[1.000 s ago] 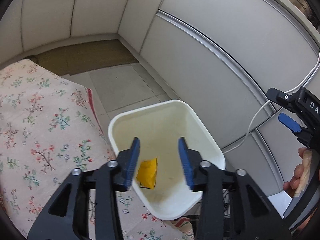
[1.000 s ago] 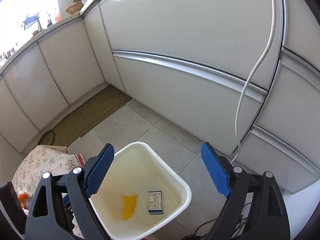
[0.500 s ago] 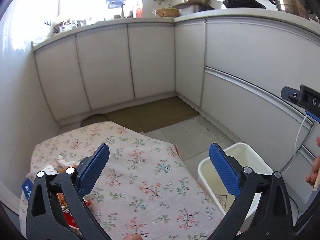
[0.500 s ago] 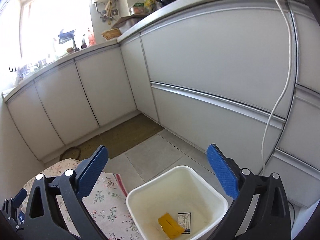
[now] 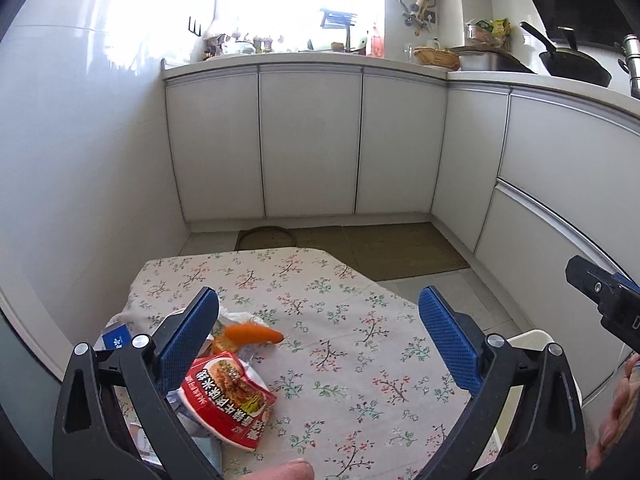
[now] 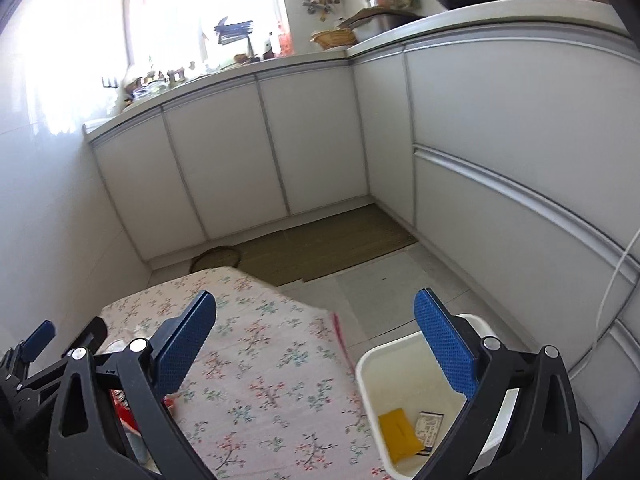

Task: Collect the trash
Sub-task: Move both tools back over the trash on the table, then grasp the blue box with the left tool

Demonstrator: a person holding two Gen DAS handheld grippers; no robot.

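1. Hovering above a small table draped in a floral cloth, the left gripper has its blue-padded jaws spread wide after just opening, with nothing between them; the right gripper stands equally wide and empty over the gap between the table's right edge and a white plastic bin on the tiled floor.

2. Trash lies heaped at the table's near left corner: a red noodle packet printed with Chinese characters sits nearest; an orange, carrot-like piece lies just beyond it; crumpled white wrapping and a blue-and-white carton rest at the far left of the pile, partly hidden by the left gripper's finger.

3. Inside the bin, seen from the right wrist, a yellow packet lies on the bottom beside a small printed box; the two touch or nearly touch.

4. White kitchen cabinets line the far wall and the right side; a brown floor mat lies in front of them; a black wok sits on the counter at far right; a person's fingers show at the right edge of the left wrist view.
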